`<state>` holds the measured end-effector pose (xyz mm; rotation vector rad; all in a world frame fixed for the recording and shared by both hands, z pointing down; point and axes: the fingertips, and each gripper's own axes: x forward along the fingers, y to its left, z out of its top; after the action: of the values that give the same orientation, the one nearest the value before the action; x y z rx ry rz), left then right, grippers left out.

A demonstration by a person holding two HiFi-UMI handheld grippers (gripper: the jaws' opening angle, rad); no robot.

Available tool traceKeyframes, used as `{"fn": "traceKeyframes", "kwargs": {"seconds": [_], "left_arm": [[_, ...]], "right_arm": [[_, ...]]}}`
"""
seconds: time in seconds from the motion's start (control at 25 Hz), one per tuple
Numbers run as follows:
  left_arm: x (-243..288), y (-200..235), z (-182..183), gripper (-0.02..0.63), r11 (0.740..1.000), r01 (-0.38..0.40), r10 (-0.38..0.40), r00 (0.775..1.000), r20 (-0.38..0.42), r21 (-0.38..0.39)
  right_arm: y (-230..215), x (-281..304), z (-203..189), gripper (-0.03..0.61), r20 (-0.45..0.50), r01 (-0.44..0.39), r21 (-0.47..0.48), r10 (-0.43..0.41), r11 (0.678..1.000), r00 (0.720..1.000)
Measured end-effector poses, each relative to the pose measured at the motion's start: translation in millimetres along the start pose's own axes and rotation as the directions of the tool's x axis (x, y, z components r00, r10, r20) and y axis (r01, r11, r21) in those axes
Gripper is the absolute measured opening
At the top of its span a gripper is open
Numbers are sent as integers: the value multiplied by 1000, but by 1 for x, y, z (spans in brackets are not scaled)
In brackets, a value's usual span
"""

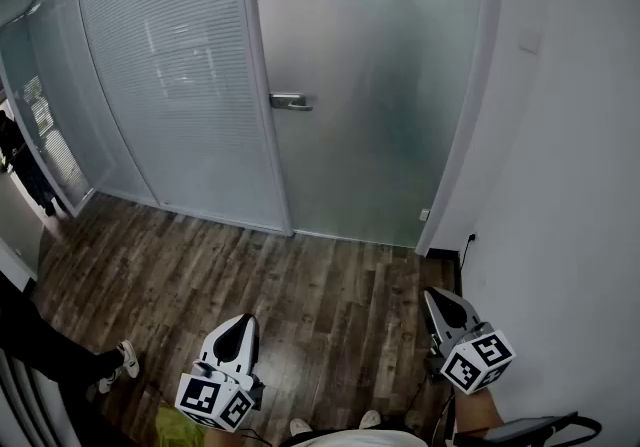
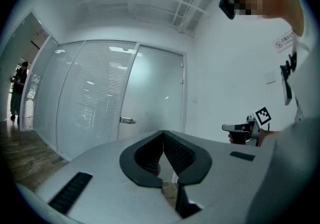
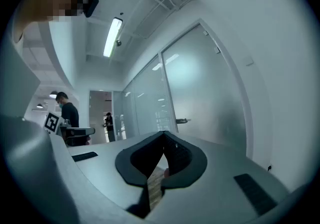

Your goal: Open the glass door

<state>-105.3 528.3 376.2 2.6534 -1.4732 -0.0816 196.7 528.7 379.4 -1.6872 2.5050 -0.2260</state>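
Door (image 1: 370,85): frosted, pale grey-green glass; it is seen shut in its frame, straight ahead of both tools, set between a partition (image 1: 170,75) lined with blinds and a white wall (image 1: 570,185).
Handle (image 1: 290,101): a level metal lever, mounted at the door's left edge, about mid-height.
Left tool (image 1: 243,319): clenched, tips met, nothing gripped; held low over the wood floor (image 1: 310,280), well apart from the door.
Right tool (image 1: 432,293): clenched and empty; held low near the wall, well apart from the handle.
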Motion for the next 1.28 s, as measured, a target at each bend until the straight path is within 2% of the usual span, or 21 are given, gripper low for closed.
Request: {"fn": "traceKeyframes", "kwargs": {"seconds": [0.36, 0.64, 0.8, 1.04, 1.28], "left_arm": [[20, -35, -14, 3, 999, -33, 33, 999, -7, -13], [40, -54, -40, 3, 998, -51, 49, 997, -59, -24], [57, -41, -47, 3, 997, -56, 52, 997, -64, -54], [112, -7, -44, 3, 998, -25, 22, 998, -53, -62], [163, 54, -30, 3, 998, -2, -1, 999, -45, -56]], "right_arm": [[-43, -6, -4, 2, -13, -44, 10, 44, 999, 999], [-77, 7, -16, 2, -42, -72, 46, 74, 996, 996], [-83, 27, -23, 2, -68, -81, 34, 83, 996, 994], [-102, 77, -19, 2, -83, -58, 13, 59, 998, 995], [-99, 155, -12, 2, -82, -44, 1, 44, 999, 996]]}}
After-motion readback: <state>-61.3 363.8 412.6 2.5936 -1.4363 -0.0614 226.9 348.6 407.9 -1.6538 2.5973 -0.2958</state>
